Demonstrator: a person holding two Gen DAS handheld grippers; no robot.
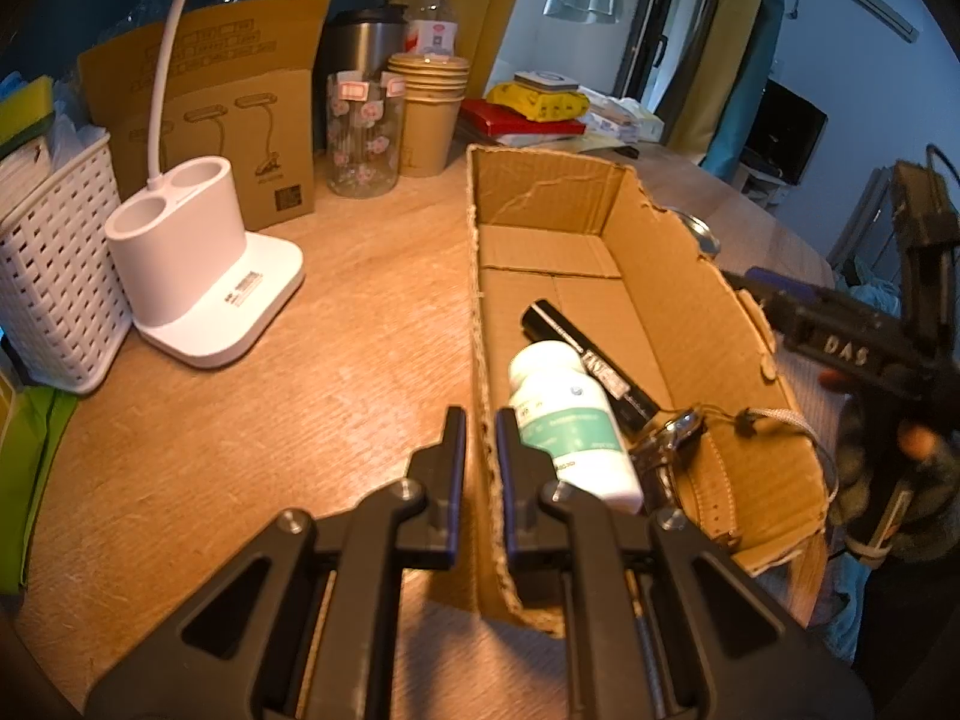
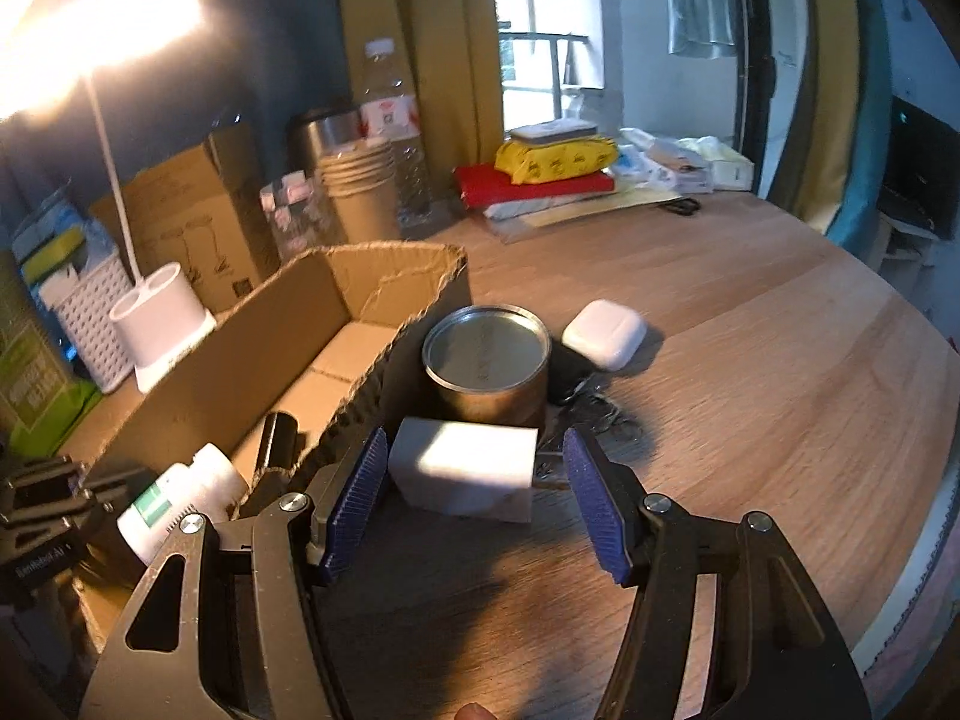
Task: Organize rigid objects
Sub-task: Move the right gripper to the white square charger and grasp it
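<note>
My left jaws (image 1: 480, 438) are clamped on the near wall of the cardboard box (image 1: 489, 324). Inside it, at my 1 o'clock: white pill bottle (image 1: 570, 414), black marker (image 1: 591, 363), and a watch (image 1: 678, 429) (strap partly hidden). My right jaws (image 2: 474, 462) stand apart around a white charger block (image 2: 465, 468) on the worktop (image 2: 750, 348), pads not touching it. Beyond at 12 o'clock a metal-lidded tin (image 2: 487, 363), then a white earbud case (image 2: 605, 333) at 1 o'clock.

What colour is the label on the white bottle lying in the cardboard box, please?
Green and white on the white bottle in the cardboard box; clearest in the left wrist view.
</note>
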